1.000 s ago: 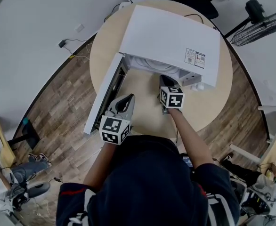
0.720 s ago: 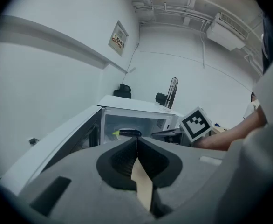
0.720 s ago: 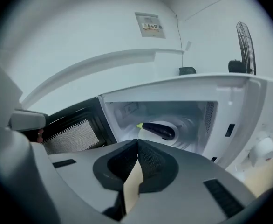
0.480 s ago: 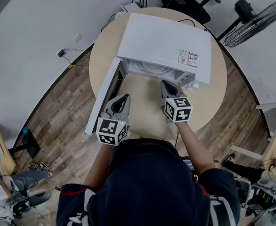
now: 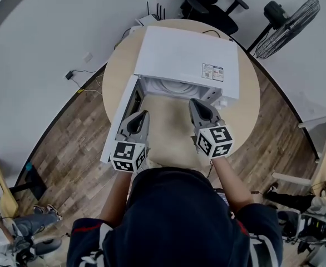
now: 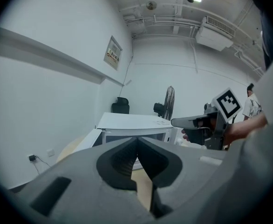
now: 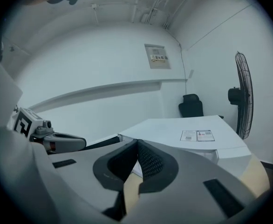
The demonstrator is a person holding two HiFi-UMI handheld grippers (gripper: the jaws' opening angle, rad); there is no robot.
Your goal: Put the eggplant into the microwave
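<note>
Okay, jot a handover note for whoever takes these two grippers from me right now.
Left gripper: shut, empty, beside the open door.
Right gripper: shut, empty, in front of the microwave's opening.
Microwave: on the round table, door swung out to the left.
Eggplant: not visible in any view. The cavity is hidden from above, so it may be inside.
Left to do: check that the eggplant is inside.

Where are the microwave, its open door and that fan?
microwave (image 5: pixel 185 57): head view, middle of its white top.
microwave door (image 5: pixel 117 121): head view, white edge of the swung-open panel.
fan (image 5: pixel 290 25): head view, its wire cage.
</note>
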